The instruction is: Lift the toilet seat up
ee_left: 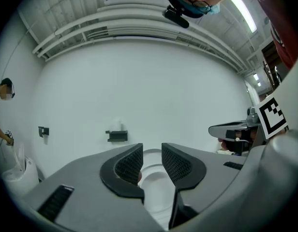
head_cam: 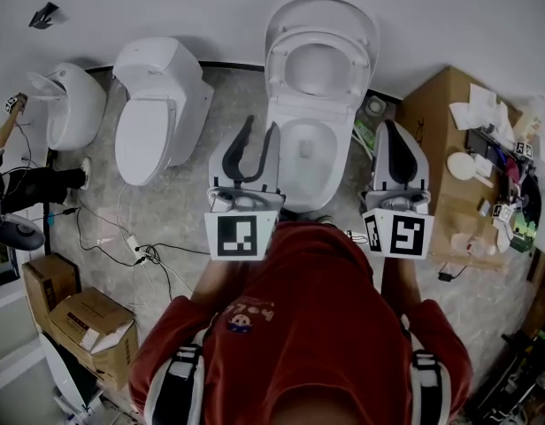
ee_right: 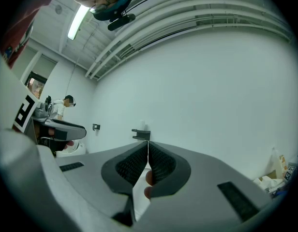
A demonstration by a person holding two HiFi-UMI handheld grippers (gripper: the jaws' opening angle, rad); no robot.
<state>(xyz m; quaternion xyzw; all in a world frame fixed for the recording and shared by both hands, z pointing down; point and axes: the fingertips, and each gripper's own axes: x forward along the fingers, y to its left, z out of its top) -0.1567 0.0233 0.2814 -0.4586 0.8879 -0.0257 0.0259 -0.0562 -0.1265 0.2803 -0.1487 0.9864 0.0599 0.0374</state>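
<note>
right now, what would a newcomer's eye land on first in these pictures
The white ceramic toilet in the middle of the head view, with its white lid and white ring seat both raised against the wall. Just before it, the left gripper holds its fingers apart and empty, while the right gripper beside it has them shut. Another closed white toilet stands to the left.

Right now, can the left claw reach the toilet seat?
Probably yes. The seat stands raised just ahead of the left claw, with nothing between them, and its jaws are apart.
</note>
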